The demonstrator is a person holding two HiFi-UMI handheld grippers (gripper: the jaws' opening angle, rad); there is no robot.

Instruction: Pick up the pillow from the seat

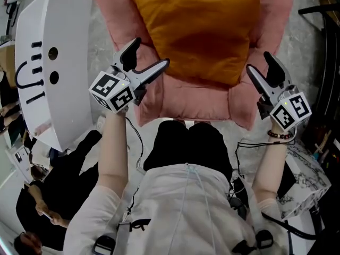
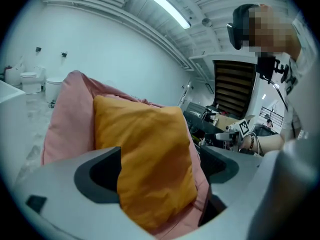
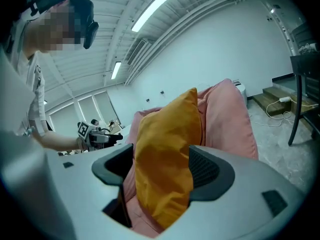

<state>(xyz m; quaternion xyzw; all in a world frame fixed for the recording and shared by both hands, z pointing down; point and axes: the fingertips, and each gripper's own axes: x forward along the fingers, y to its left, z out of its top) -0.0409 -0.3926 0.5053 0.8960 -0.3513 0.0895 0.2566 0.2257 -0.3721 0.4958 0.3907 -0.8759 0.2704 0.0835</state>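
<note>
Fingers [image 2: 95, 176] of the left gripper [image 1: 151, 52] are spread wide with nothing clamped, and those of the right gripper [image 1: 258, 61] are spread just as wide; in each gripper view the orange pillow [image 1: 196, 25] is framed between them but is not touched. The pillow is stood on its lower edge on the seat of the pink armchair [image 1: 186, 102] and leaned against the backrest, its broad face turned toward the person and its long axis running up the back. Its upper part is cut off by the top of the head view, and its lower corners are masked by the fingers in both gripper views. One gripper is held at each front corner of the armchair, over or just beside the armrests. A white curved panel [image 1: 48, 62] is seen close to the left, and dark frames [image 1: 326, 62] crowd the right edge.
</note>
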